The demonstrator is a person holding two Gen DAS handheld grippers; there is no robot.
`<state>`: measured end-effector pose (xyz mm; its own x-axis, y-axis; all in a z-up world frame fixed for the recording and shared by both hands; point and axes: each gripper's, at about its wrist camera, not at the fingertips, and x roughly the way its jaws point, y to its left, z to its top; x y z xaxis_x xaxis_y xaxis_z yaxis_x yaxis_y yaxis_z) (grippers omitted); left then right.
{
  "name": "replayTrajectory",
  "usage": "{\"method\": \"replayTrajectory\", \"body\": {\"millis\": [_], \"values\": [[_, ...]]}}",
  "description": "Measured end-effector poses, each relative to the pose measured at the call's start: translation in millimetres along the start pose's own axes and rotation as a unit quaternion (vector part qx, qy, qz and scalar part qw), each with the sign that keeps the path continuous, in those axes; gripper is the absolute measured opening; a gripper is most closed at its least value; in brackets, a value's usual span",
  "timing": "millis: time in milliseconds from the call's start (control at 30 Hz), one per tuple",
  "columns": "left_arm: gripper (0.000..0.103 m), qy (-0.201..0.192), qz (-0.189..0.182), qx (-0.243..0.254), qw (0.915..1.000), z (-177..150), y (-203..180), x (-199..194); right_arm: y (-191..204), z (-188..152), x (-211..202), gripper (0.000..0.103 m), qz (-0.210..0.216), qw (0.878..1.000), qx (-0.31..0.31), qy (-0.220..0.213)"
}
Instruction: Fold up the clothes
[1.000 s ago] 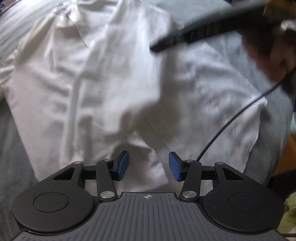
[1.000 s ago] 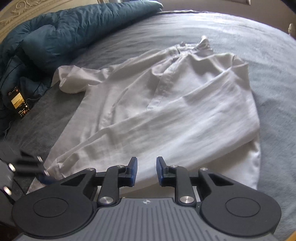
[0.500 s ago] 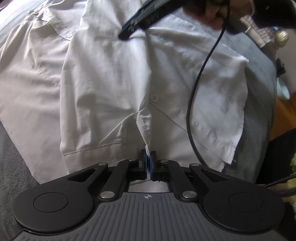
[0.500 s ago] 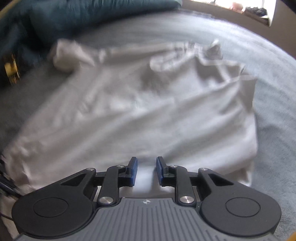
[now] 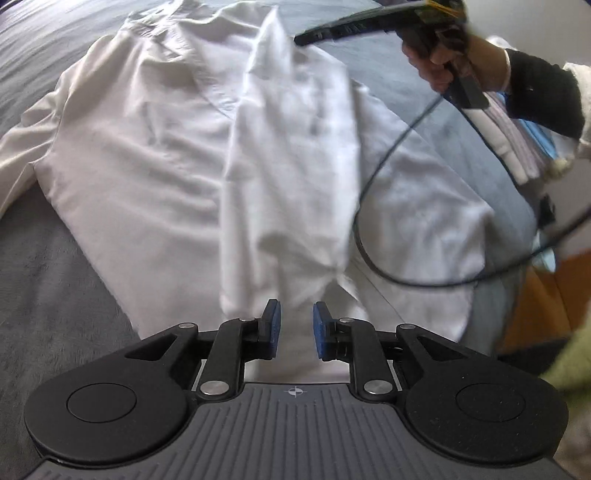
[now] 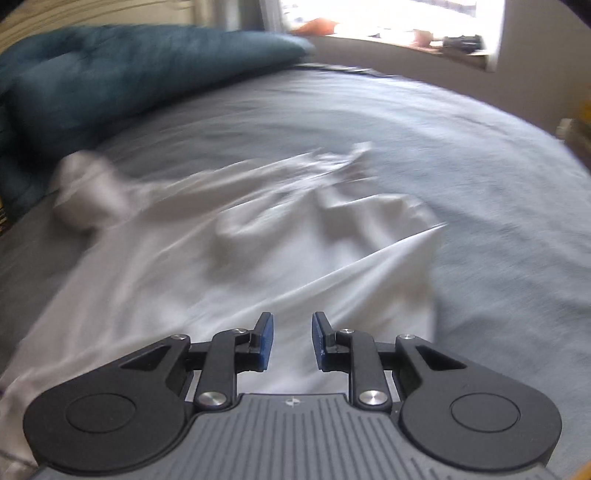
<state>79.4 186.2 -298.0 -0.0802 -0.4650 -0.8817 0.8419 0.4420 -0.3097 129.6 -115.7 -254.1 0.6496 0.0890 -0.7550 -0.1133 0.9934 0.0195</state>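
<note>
A white button shirt point(image 5: 177, 155) lies spread on a grey bed, collar at the far end and one panel folded over its middle. My left gripper point(image 5: 294, 325) hovers over the shirt's near hem. Its jaws are opening and nothing sits between the blue pads point(image 5: 274, 326). In the right wrist view the same shirt point(image 6: 229, 258) is blurred by motion. My right gripper point(image 6: 289, 339) stands open a little above the shirt's lower part, holding nothing. The right gripper also shows in the left wrist view as a black tool point(image 5: 354, 26) in a hand point(image 5: 439, 62) at the top right.
A dark teal duvet point(image 6: 110, 74) is bunched at the bed's far left. A black cable point(image 5: 373, 192) hangs from the right tool across the shirt. Folded clothes point(image 5: 513, 140) lie at the right edge. The grey bedsheet point(image 6: 443, 155) stretches to the right, and a bright window sill point(image 6: 406, 33) is beyond.
My left gripper pinched the shirt's edge half a second ago and has let it go, jaws now apart. The panel lies folded over the middle. The right gripper has swung across the shirt, still slightly open.
</note>
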Motion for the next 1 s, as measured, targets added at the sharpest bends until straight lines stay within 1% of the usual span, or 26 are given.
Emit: {"method": "replayTrajectory", "body": {"millis": [67,167,300,400,467,533,567,633,700,767,833,900,967,1000], "values": [[0.018,0.011,0.0,-0.003,0.9999,0.3,7.3,14.2,-20.9,13.9,26.9,0.024,-0.028,0.999,0.031,-0.009],[0.018,0.03,0.006,0.007,0.9995,-4.1,11.1,30.7,-48.5,28.6,62.7,0.022,-0.057,0.996,0.069,-0.023],[0.018,0.03,0.005,0.017,0.9994,-6.2,10.5,36.6,-67.2,42.7,103.7,0.022,-0.045,0.996,0.08,-0.02],[0.018,0.029,0.003,0.015,0.9995,-7.7,11.0,38.4,-72.3,44.0,130.0,0.022,-0.034,0.996,0.087,-0.009],[0.018,0.028,0.003,0.017,0.9995,-8.8,9.3,37.6,-71.1,42.8,140.5,0.022,-0.039,0.997,0.073,-0.009],[0.018,0.026,0.003,0.013,0.9996,-9.7,10.2,36.6,-73.6,45.9,134.1,0.022,-0.034,0.996,0.082,-0.015],[0.018,0.025,0.002,0.012,0.9996,-10.2,10.8,35.9,-76.3,47.1,123.1,0.022,-0.031,0.995,0.09,-0.028],[0.018,0.023,0.001,0.007,0.9997,-11.8,13.0,33.4,-84.1,47.1,91.4,0.022,-0.025,0.992,0.111,-0.058],[0.018,0.019,0.001,0.0,0.9998,-12.5,14.3,31.0,-94.4,43.9,58.8,0.022,-0.013,0.988,0.138,-0.067],[0.018,0.012,0.003,-0.018,0.9998,-13.5,15.7,26.7,-96.3,37.1,28.3,0.022,0.011,0.989,0.137,-0.061],[0.02,0.001,0.001,-0.049,0.9988,-15.7,19.5,19.4,-86.9,32.4,6.3,0.022,0.04,0.991,0.119,-0.045],[0.022,-0.013,-0.009,-0.101,0.9948,-21.3,28.5,8.1,-71.4,26.3,-9.8,0.022,0.061,0.992,0.103,-0.025],[0.023,-0.031,-0.027,-0.163,0.9858,-30.5,40.4,-5.6,-50.8,27.8,-12.9,0.023,0.084,0.992,0.091,-0.013],[0.024,-0.04,-0.039,-0.194,0.9794,-36.4,48.1,-12.9,-40.4,28.6,-14.3,0.023,0.095,0.992,0.085,-0.007]]}}
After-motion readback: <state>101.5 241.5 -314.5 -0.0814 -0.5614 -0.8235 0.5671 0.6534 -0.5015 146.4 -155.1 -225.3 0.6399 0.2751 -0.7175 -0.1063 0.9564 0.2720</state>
